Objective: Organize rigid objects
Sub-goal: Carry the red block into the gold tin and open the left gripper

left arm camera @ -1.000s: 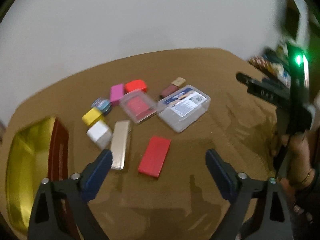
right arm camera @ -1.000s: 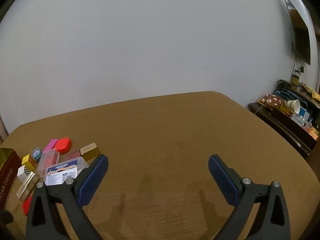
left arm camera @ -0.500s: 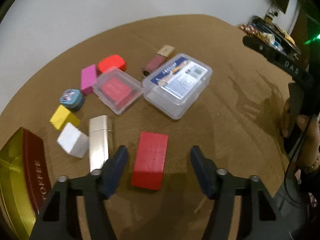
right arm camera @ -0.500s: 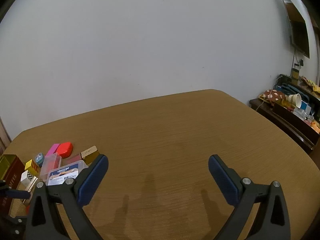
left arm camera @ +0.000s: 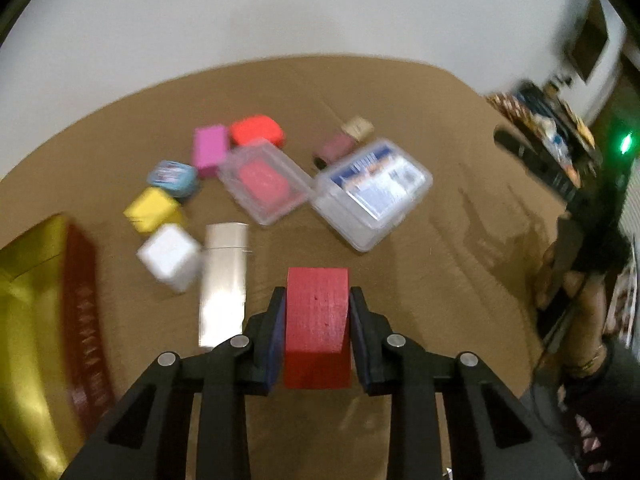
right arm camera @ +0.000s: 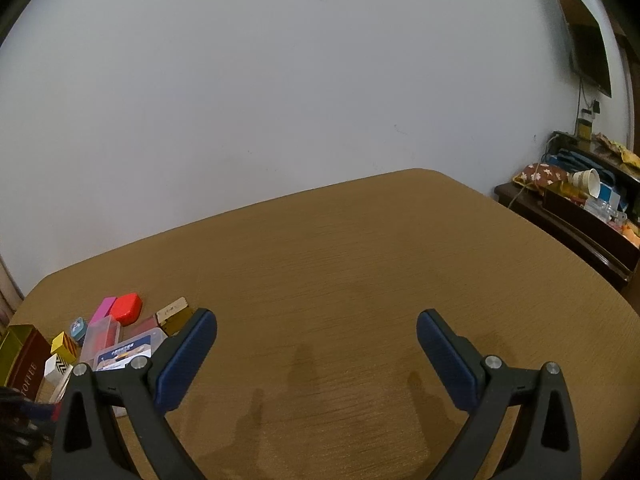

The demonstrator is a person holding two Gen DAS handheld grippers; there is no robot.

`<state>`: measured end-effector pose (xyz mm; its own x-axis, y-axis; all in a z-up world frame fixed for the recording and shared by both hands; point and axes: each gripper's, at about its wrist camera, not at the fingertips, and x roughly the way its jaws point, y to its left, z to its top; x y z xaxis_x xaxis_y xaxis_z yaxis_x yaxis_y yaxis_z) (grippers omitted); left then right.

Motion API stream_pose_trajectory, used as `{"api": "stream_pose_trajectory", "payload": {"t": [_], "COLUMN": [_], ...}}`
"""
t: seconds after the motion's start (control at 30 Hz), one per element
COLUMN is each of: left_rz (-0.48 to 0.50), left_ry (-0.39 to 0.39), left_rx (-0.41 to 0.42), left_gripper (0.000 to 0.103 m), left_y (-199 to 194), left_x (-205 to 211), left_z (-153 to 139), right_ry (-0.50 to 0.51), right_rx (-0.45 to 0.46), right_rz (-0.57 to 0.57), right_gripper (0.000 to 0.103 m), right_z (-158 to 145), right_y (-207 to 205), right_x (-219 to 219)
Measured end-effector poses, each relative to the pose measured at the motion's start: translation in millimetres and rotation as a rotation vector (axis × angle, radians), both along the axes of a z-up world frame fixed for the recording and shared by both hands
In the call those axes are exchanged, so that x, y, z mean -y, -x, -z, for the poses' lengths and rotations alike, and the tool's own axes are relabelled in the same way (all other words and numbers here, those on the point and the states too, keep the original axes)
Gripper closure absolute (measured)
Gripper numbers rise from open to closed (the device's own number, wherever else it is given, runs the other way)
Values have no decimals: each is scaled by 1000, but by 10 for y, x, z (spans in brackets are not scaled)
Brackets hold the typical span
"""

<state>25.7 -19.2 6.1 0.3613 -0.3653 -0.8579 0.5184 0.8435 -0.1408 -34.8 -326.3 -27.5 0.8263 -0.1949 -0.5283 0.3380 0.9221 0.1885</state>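
Observation:
My left gripper (left arm camera: 317, 300) is shut on a red block (left arm camera: 317, 320), its pads pressed against both long sides, just above the brown table (left arm camera: 460, 280). Beyond it lie a silver case (left arm camera: 223, 276), a white cube (left arm camera: 170, 256), a yellow block (left arm camera: 154, 209), a blue tin (left arm camera: 174, 176), a pink block (left arm camera: 210, 150), a red-orange box (left arm camera: 258, 131) and two clear plastic boxes (left arm camera: 264, 184) (left arm camera: 374, 192). My right gripper (right arm camera: 316, 334) is open and empty over bare table, with the same pile (right arm camera: 108, 336) at its far left.
A gold and dark red tin (left arm camera: 36, 320) stands at the left table edge; it also shows in the right wrist view (right arm camera: 20, 352). A small maroon and tan piece (left arm camera: 344, 140) lies behind the clear boxes. A cluttered side shelf (right arm camera: 580, 200) stands right of the table.
My left gripper moved down and forward over the red block and closed on it. The right gripper stayed open and nearly still.

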Motion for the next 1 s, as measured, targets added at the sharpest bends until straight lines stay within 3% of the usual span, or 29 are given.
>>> {"api": "stream_pose_trajectory", "payload": {"t": [0.13, 0.23, 0.4, 0.57, 0.87, 1.0], "left_rz": [-108, -207, -342, -408, -419, -445], "left_ry": [-19, -123, -240, -225, -281, -292], "left_rx": [42, 88, 38, 18, 47, 64], "left_gripper": [77, 77, 77, 77, 75, 59], "left_y": [-65, -194, -625, -881, -1138, -1057], "left_x": [-413, -914, -1660, -2086, -2217, -2306], "left_z": [-449, -603, -317, -26, 261, 271], "right_ry": [1, 6, 13, 19, 53, 53], "right_rx": [4, 2, -2, -12, -31, -37], "right_rz": [0, 1, 6, 5, 6, 4], "right_gripper": [0, 0, 0, 0, 0, 0], "right_z": [0, -3, 0, 3, -9, -7], "right_y": [12, 15, 4, -4, -28, -41], "right_x": [-4, -10, -32, -42, -91, -94]}}
